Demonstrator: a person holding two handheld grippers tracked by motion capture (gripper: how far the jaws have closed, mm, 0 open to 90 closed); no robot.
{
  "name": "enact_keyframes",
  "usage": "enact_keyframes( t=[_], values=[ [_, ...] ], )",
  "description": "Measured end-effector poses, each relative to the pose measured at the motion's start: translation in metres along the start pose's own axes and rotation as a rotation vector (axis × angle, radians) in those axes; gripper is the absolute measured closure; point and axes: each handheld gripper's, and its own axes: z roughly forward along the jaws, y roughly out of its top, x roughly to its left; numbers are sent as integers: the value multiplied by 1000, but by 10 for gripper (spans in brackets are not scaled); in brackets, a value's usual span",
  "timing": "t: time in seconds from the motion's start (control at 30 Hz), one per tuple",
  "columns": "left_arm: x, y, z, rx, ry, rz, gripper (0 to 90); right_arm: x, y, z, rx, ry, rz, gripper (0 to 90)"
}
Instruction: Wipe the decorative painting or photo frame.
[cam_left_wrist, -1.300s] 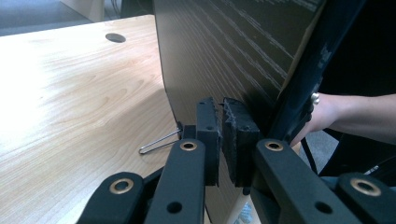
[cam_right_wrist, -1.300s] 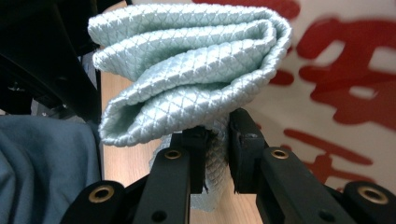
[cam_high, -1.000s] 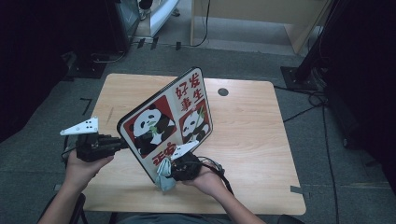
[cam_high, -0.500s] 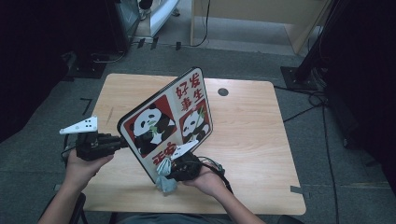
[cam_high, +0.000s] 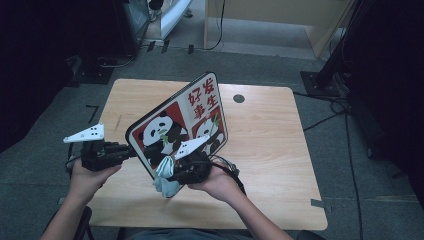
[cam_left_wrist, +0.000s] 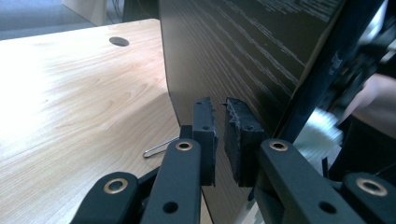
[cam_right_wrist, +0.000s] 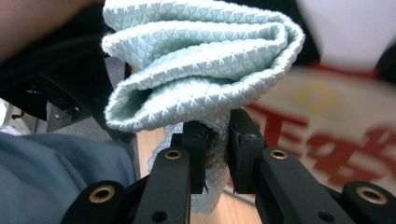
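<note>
A flat board printed with pandas and red Chinese characters is held tilted above the wooden table. My left gripper is shut on its left edge; in the left gripper view the board's dark back runs down between my pads. My right gripper is shut on a folded pale-blue cloth at the board's lower edge. The right gripper view has the cloth bunched above the gripper, with the blurred red print of the board to the right.
A round cable hole lies in the table's far side, also visible as the hole in the left gripper view. A small bent wire rests on the tabletop under the board. Cables trail on the floor right of the table.
</note>
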Motion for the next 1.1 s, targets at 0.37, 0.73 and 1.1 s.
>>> enact_keyframes(
  t=[0.37, 0.73, 1.1],
  values=[
    [2, 0, -2, -1, -3, -3, 826, 24, 74, -30, -89, 16, -118, 790],
    [3, -1, -4, -6, -1, -6, 826, 39, 116, -23, -82, 60, -142, 786],
    [3, -1, -6, -8, -2, -6, 825, 38, 134, -19, -80, 59, -114, 786]
  ],
)
